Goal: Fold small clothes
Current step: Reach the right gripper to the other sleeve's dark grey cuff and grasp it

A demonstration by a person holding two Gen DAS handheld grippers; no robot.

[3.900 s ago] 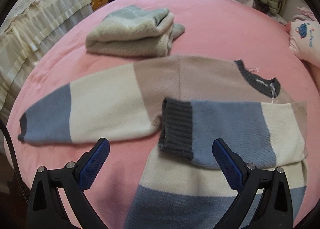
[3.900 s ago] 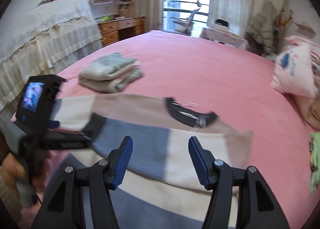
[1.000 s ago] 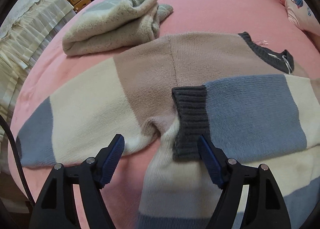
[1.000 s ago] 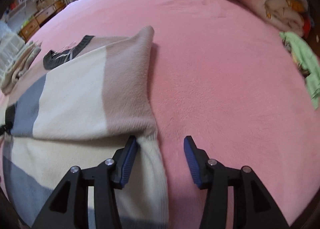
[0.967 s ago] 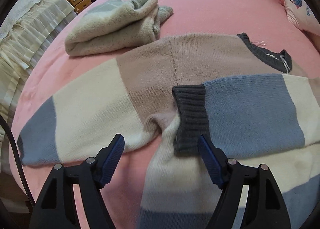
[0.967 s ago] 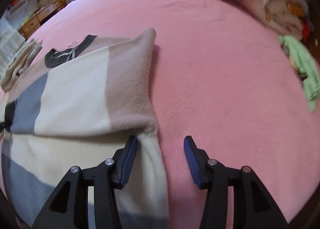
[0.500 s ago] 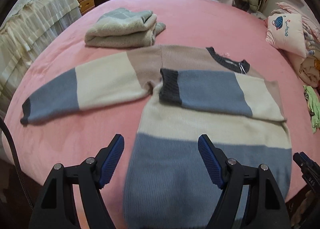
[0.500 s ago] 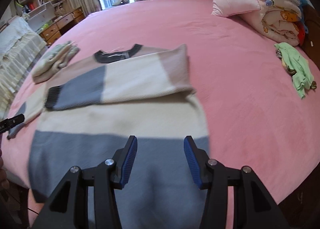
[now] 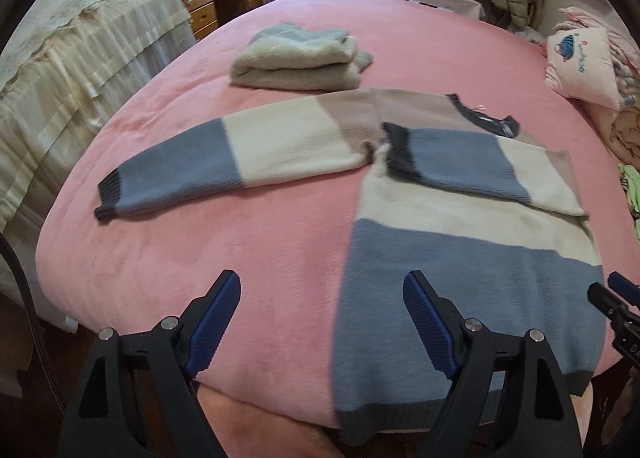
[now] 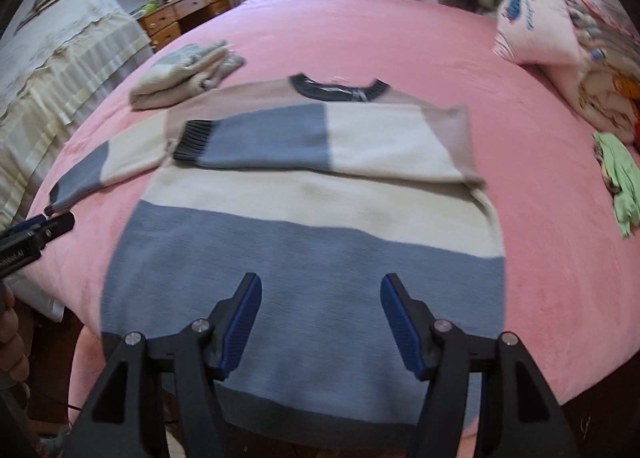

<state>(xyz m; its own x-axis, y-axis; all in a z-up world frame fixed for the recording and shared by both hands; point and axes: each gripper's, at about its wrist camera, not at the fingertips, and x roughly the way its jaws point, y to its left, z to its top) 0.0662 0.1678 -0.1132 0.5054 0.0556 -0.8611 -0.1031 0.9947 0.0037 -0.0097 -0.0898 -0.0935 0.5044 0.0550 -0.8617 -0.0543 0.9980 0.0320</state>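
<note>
A: From the left wrist view, the left gripper (image 9: 322, 314) hangs over the near edge of the pink bed (image 9: 248, 242), jaws wide and opening, nothing between them. The striped sweater (image 9: 460, 258) lies flat, one sleeve folded across the chest, the other sleeve (image 9: 224, 158) stretched out toward the bed's left side.

B: What could go wrong?

A: I'd judge the outstretched sleeve the risk: pinch only its dark cuff (image 9: 108, 196) and the knit may drag and bunch, or the folded sleeve could slide off. The hem hangs over the bed edge and is partly cut off by the fingers.

B: And the right wrist view?

A: The right gripper (image 10: 320, 322) hovers above the sweater's blue band (image 10: 304, 270), jaws moderately apart, opening, empty. A folded grey garment (image 10: 184, 72) sits just beyond the shoulder; a careless sweep could knock it. The left tool's tip (image 10: 36, 232) pokes in at the edge. The green item (image 10: 620, 186) at right is possibly clothing; too blurred to say.
</note>
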